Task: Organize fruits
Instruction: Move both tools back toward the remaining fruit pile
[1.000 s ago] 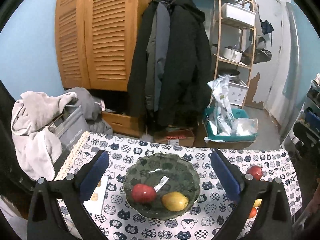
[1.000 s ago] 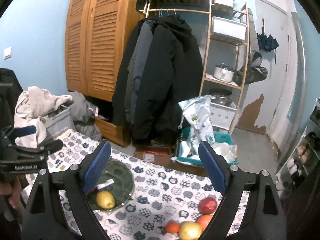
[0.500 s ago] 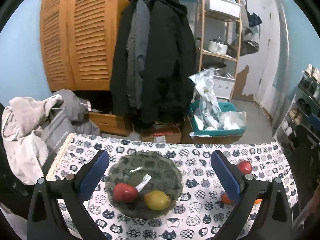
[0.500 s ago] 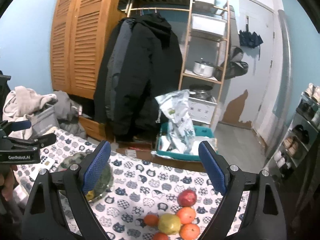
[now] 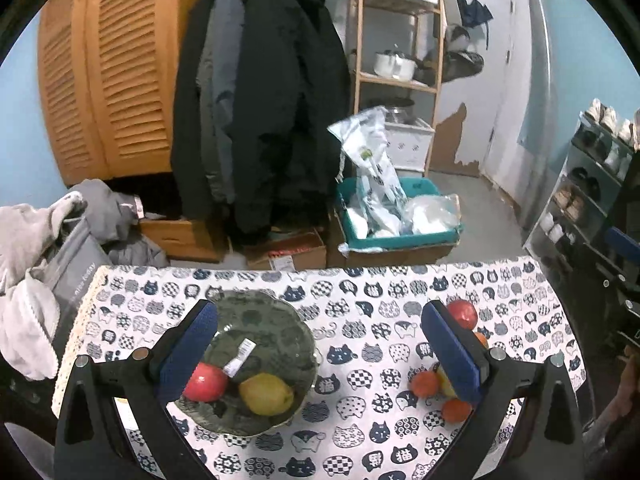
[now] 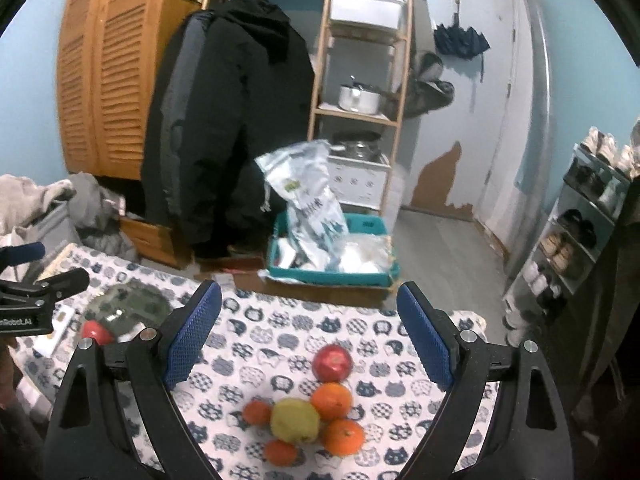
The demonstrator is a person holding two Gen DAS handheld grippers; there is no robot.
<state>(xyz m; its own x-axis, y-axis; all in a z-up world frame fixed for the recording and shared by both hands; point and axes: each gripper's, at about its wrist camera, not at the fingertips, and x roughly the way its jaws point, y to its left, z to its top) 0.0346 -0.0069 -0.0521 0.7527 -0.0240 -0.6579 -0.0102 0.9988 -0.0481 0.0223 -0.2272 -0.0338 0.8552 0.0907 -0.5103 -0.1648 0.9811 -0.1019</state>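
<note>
Both wrist views overlook the table [image 5: 360, 292] from above.

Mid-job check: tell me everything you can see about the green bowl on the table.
The green bowl is a wide, shallow dish of dark, translucent glass-like material with a wavy, scalloped rim. It sits upright on the cat-print tablecloth, on the table's left part. Inside lie a red apple and a yellow fruit, side by side near the front, plus a small white label. The open left gripper hovers above without touching it.

light: cool, even, dim indoor
blur: right wrist view soft, fruit smeared
edges: fisheye bending, black corners
</note>
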